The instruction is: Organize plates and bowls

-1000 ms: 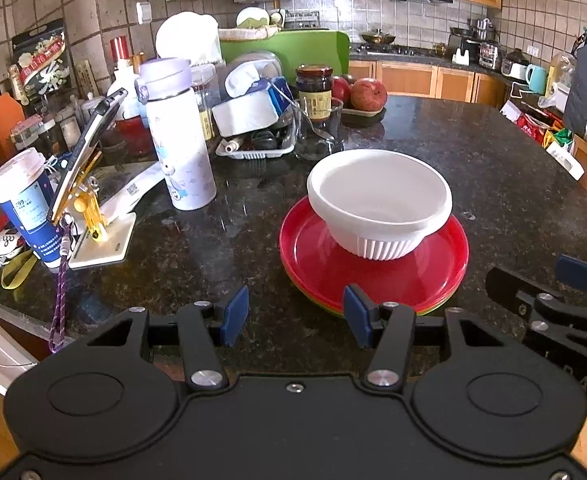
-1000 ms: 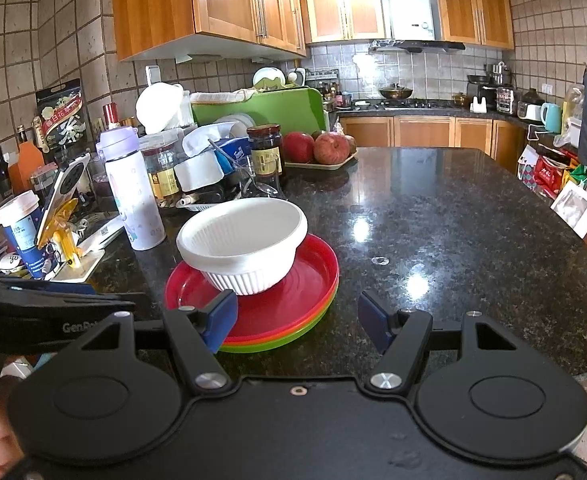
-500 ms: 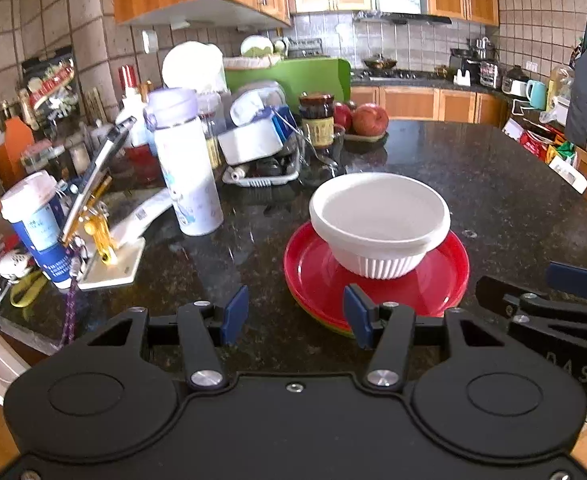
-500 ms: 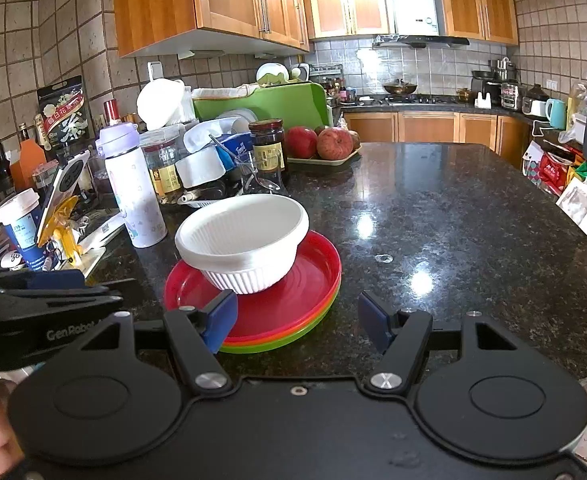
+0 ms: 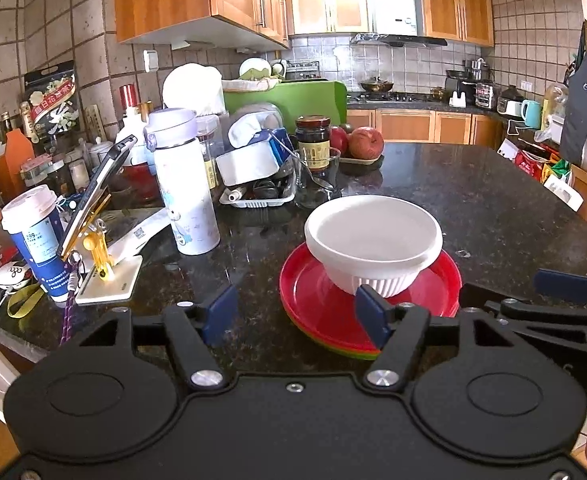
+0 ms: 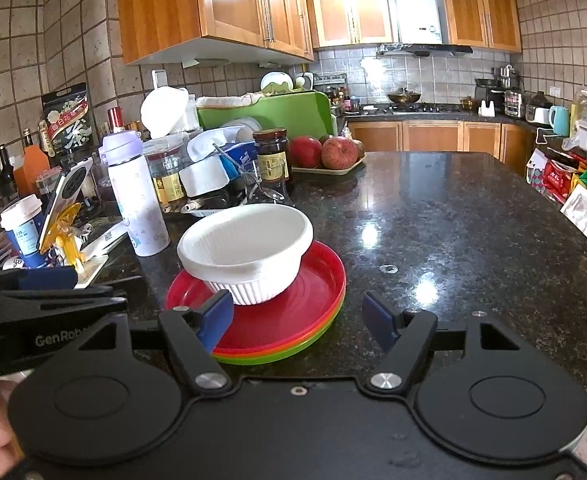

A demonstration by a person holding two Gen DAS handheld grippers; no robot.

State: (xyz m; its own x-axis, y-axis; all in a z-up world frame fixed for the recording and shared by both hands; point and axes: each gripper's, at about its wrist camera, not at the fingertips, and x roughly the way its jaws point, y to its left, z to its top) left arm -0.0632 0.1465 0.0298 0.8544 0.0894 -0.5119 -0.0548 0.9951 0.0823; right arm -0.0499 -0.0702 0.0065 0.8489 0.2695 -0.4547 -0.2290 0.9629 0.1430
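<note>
Over the last second both tools have drawn back and risen a little from the stack, so the dishes now sit lower and nearer the middle of each view, with more of the upper cabinets showing. Nothing on the tabletop has shifted: the white bowl rests on the red plate as it did a second ago. My guess is that the stacking is done, or close to it, and the hands are clearing away.

The left tool is empty, its blue pads spread wide, at lower centre of its own view. The right tool is equally wide open and holds nothing; its left pad overlaps the near edge of the plates in the picture, but I cannot tell whether it touches them.

Count: one white bowl, upright, on top. Under it, three plates by their rims in the right wrist view: red on top, an orange one below it, a green one at the bottom. The stack stands at centre left of the right view, just in front of the white bottle and the clutter at left
</note>
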